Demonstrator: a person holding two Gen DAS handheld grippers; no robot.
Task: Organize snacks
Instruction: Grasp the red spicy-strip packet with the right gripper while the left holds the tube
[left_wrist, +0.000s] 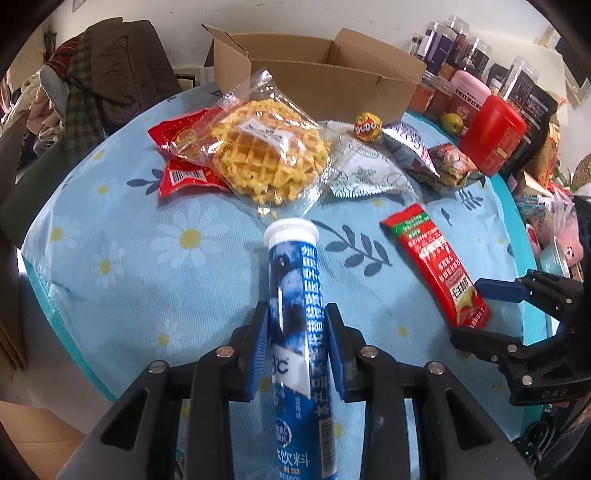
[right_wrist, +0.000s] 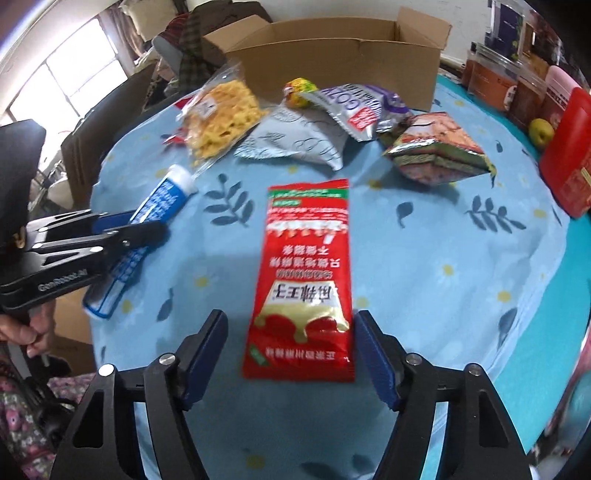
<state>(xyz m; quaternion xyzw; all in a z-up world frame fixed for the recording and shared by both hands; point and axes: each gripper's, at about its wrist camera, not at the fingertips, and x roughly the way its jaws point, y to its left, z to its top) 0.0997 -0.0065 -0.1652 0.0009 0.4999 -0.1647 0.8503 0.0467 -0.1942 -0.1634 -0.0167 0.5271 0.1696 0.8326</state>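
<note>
the left gripper (left_wrist: 297, 332) is clenched on the blue cylindrical drink-tablet tube with a white cap (left_wrist: 295, 295), over the daisy-print blue tablecloth (left_wrist: 129, 258). the right gripper (right_wrist: 291, 354) straddles the flat red foil sauce sachet (right_wrist: 304, 280) lying on the cloth, pads not touching it.

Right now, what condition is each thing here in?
Cardboard box: flaps open.
Blue tube: capped, clamped in left gripper.
Red sachet: sealed, flat, lying loose between the right gripper's open fingers.
Waffle pack: sealed, on the table.
</note>
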